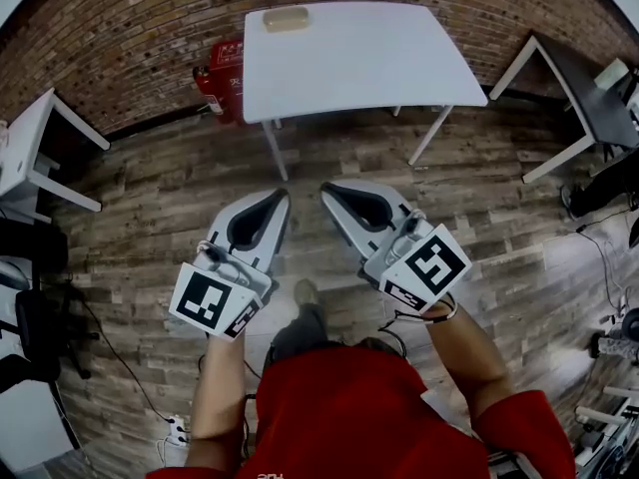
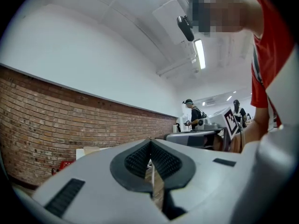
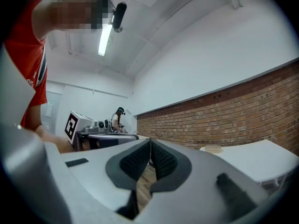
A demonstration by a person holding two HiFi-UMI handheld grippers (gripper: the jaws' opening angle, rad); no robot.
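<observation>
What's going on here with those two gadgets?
A person in a red top stands on the wooden floor, holding a tool in each hand. The left tool and right tool are both shut and empty, held in the air short of a white table. A tan object lies at the table's far edge.

A work room, like a lab or a test room

It has a brick wall (image 1: 150,38) with plain white wall above it, and a floor (image 1: 200,198) of wood planks. A white table (image 1: 359,58) stands by the bricks, with a red fire extinguisher (image 1: 222,80) next to it. A dark table (image 1: 589,93) and a second white table (image 1: 25,153) stand at the sides. A black chair (image 1: 35,327) is at the left, and cables (image 1: 110,347) run over the floor to a power strip (image 1: 178,429). A long lamp (image 2: 200,54) hangs on the ceiling. Far back, people (image 2: 192,113) stand at desks with gear.
</observation>
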